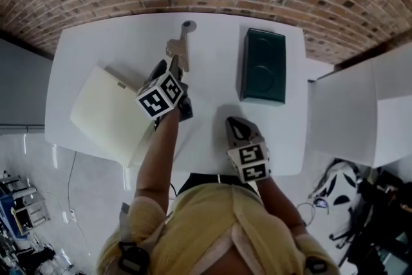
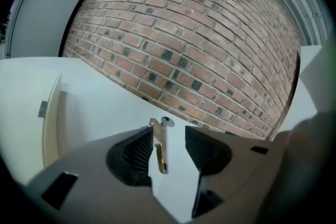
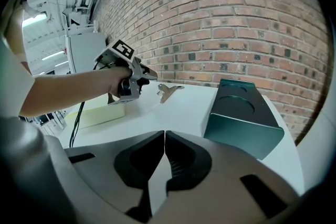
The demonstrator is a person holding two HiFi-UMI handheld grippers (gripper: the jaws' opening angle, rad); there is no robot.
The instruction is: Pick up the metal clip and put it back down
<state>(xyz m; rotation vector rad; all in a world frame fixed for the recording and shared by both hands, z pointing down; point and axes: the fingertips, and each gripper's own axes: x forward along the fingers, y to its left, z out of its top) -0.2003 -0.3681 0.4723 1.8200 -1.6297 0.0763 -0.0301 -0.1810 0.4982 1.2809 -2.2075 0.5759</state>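
Ahead of the left gripper's point(image 2: 169, 141) jaws lies the metal clip point(image 2: 159, 148).

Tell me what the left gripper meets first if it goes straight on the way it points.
The clip: it lies on the table dead ahead, lined up with the gap between the open fingers. How near is unclear.

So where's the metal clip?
In the head view, the metal clip lies near the table's far edge, just ahead of the left gripper, left of the green box.

White table point(image 1: 109, 42), metal clip point(image 1: 180, 48), green box point(image 1: 263, 66), cream folder point(image 1: 109, 113)
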